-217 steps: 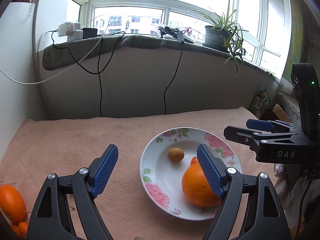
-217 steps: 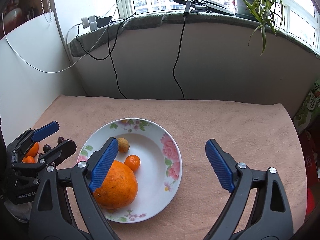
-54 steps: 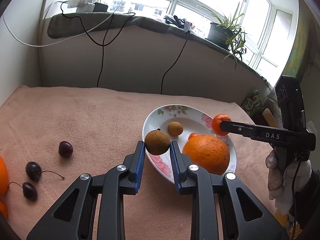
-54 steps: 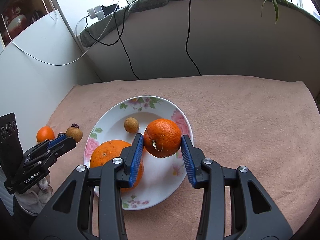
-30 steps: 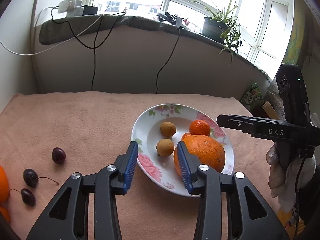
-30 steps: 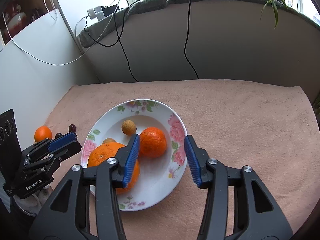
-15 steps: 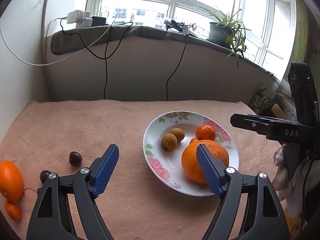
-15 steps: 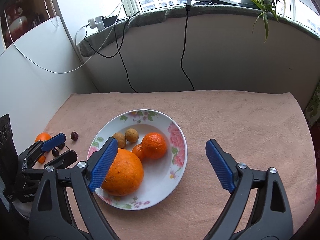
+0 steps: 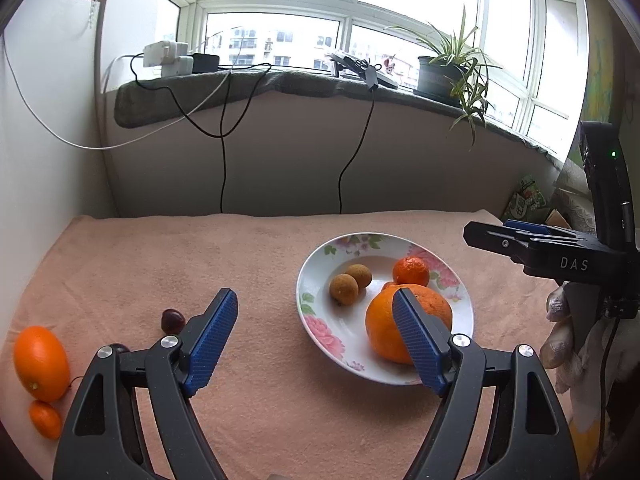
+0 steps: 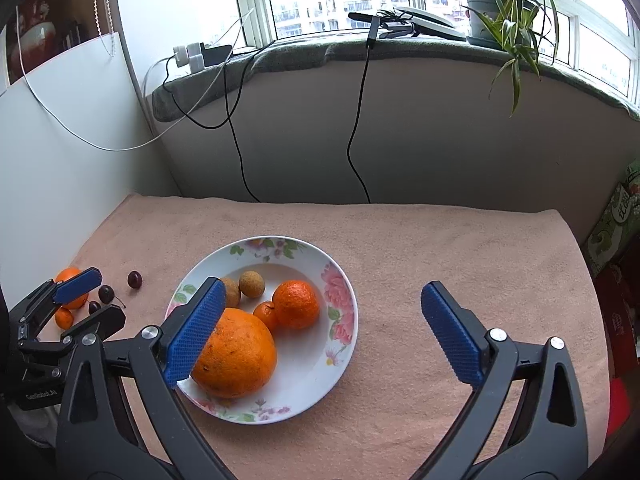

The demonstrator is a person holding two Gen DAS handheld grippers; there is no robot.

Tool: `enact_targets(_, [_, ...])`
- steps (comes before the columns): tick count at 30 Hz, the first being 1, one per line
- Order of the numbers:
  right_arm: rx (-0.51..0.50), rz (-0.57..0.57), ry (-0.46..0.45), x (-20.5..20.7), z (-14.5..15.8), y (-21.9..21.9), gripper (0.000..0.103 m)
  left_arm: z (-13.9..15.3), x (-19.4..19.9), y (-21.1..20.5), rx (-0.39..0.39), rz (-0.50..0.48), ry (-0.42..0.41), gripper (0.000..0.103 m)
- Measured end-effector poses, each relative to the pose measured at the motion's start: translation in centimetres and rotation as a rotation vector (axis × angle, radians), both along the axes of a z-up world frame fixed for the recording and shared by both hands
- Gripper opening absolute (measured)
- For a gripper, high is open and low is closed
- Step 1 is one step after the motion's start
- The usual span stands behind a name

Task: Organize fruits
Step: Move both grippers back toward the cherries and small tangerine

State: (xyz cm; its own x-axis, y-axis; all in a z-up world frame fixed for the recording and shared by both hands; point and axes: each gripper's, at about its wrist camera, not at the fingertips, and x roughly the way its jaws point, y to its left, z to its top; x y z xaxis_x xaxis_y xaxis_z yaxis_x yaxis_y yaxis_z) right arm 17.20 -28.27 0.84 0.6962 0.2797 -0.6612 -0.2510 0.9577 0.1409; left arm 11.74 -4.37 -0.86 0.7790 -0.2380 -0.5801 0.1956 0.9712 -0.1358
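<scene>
A flowered white plate (image 9: 310, 280) on the pink cloth holds a big orange (image 9: 380, 328), a mandarin (image 9: 411, 271), a small kumquat and two brown longans (image 9: 343, 289). My left gripper (image 9: 314, 294) hangs open above the plate's near left edge, nothing between its fingers. My right gripper (image 10: 322, 286) is above the plate's right side; its jaws are opening, with nothing between them. Left of the plate lie dark cherries (image 10: 135, 279), an oval orange (image 9: 40, 362) and a small kumquat (image 9: 45, 420). The left gripper (image 10: 100, 294) also shows open in the right wrist view.
A white wall (image 10: 60, 168) bounds the cloth on the left, and a grey ledge with hanging cables (image 10: 356, 140) and a potted plant (image 10: 496, 12) runs behind. Boxes (image 10: 616, 232) stand past the right edge. A gloved hand (image 9: 568, 344) holds the right gripper.
The left gripper let a longan go into the plate and the right one a mandarin. Both jaws spread wide and both grippers rose and drew back from the plate.
</scene>
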Motion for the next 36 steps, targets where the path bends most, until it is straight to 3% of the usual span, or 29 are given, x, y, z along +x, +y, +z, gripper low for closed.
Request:
enact_targets(9, [-0.001, 0.024, -0.043, -1.2, 1.0, 1.1, 0.100, 1.0, -1.7, 1.5, -0.002, 0.032, -0.029, 0.080])
enact_targets(20, [0.012, 0.133, 0.002, -1.6, 0.8, 4.8, 0.100, 2.1, -5.6, 6.6, 0.013, 0.144, -0.070, 0.080])
enact_targets(26, [-0.002, 0.210, -0.037, -2.6, 1.5, 7.8, 0.100, 1.4, -8.2, 10.6, 0.017, 0.222, -0.045, 0.080])
enact_targets(36, [0.001, 0.365, -0.013, -3.4, 0.6, 14.0, 0.100, -1.0, -11.5, 15.7, -0.010, 0.344, 0.014, 0.080])
